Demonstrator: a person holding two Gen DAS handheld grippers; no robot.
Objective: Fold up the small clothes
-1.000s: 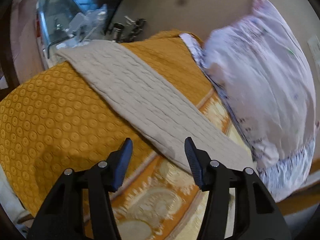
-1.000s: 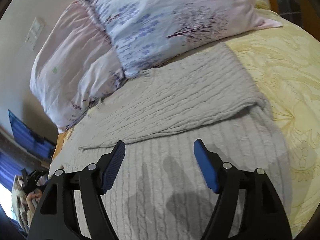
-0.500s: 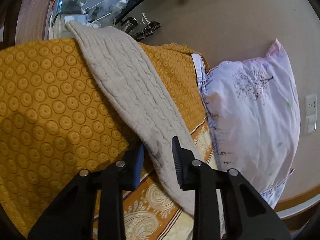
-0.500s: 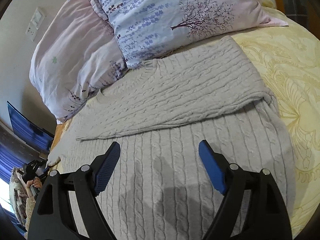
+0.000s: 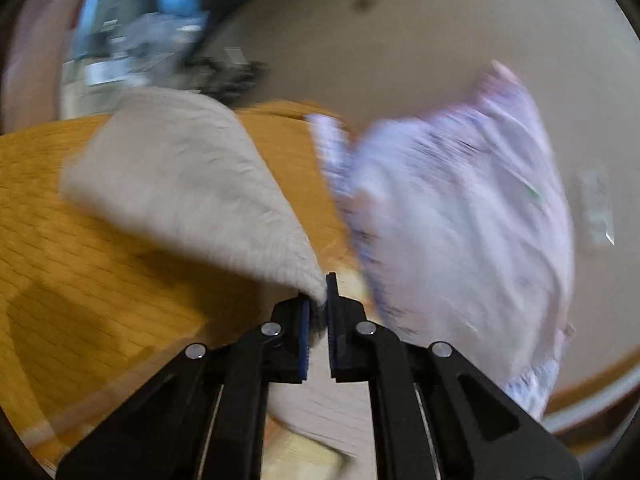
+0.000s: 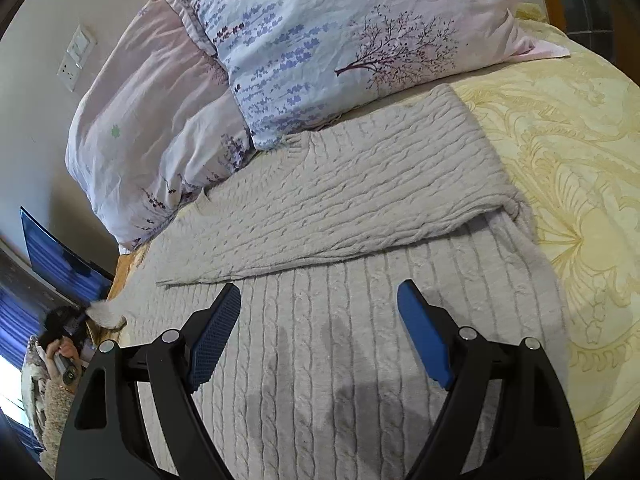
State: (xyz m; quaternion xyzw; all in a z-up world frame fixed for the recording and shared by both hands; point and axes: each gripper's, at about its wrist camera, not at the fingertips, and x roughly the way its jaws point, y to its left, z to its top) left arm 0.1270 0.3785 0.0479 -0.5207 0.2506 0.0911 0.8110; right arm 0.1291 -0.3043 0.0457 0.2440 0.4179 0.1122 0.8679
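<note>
A beige cable-knit sweater (image 6: 340, 340) lies flat on the bed, its right sleeve (image 6: 360, 200) folded across the body. My left gripper (image 5: 318, 308) is shut on the other sleeve (image 5: 192, 184) and lifts it off the orange bedspread (image 5: 80, 280); that view is blurred by motion. In the right wrist view the left gripper (image 6: 82, 316) shows at far left with the raised sleeve (image 6: 106, 314) in it. My right gripper (image 6: 320, 320) is open and empty, hovering over the sweater's body.
Two floral pillows (image 6: 320, 40) lie against the wall behind the sweater, one also in the left wrist view (image 5: 460, 220). The yellow patterned bedspread (image 6: 580, 180) extends to the right. A cluttered glass table (image 5: 132, 52) stands beyond the bed's left side.
My left gripper closed on the sleeve and has lifted it, swinging fast. My right gripper stays open and moved slightly closer over the sweater body.
</note>
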